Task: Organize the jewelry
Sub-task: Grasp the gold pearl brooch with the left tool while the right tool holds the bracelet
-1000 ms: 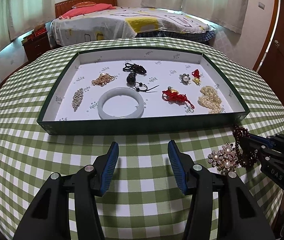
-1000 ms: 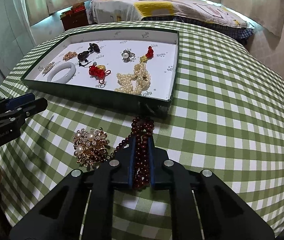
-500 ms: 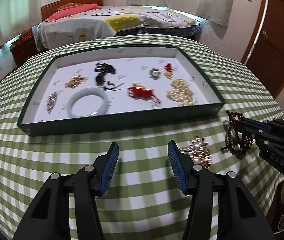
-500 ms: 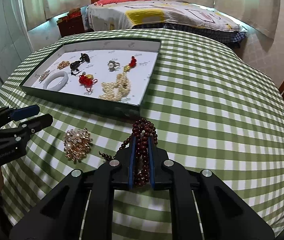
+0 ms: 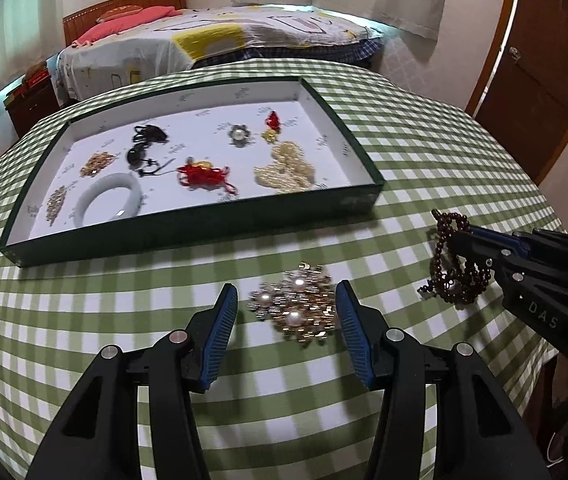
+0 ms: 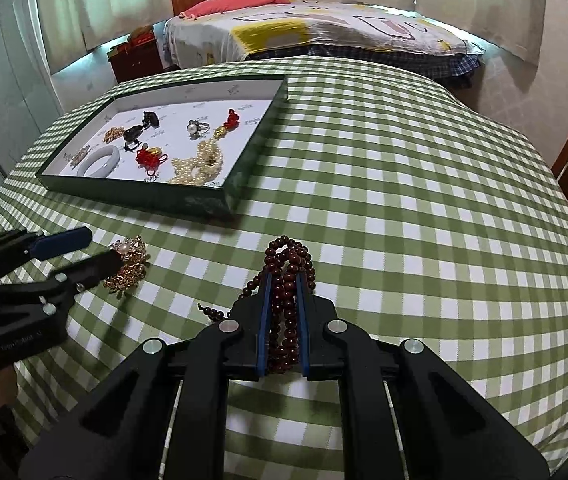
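Observation:
A gold brooch with pearls (image 5: 296, 307) lies on the green checked tablecloth, just in front of my left gripper (image 5: 287, 294). That gripper stands open, its blue pads to either side of the brooch and not touching it. My right gripper (image 6: 284, 276) is shut on a dark red bead string (image 6: 287, 276), which hangs in loops (image 5: 454, 264) just above the cloth. The same brooch (image 6: 129, 262) shows in the right wrist view under the left gripper (image 6: 91, 246). A green tray with a white floor (image 5: 187, 236) holds several jewelry pieces behind both grippers.
In the tray lie a pale jade bangle (image 5: 108, 204), a red knot charm (image 5: 203, 176), a heap of pearls (image 5: 288, 168), a pearl ring (image 5: 239, 135) and dark cord pieces (image 5: 143, 148). A bed (image 6: 324, 28) stands beyond the round table; a wooden door (image 5: 536, 64) is at the right.
My left gripper has moved right, so the brooch now sits between its open fingers. My right gripper has drawn back with the bead string, away from the tray.

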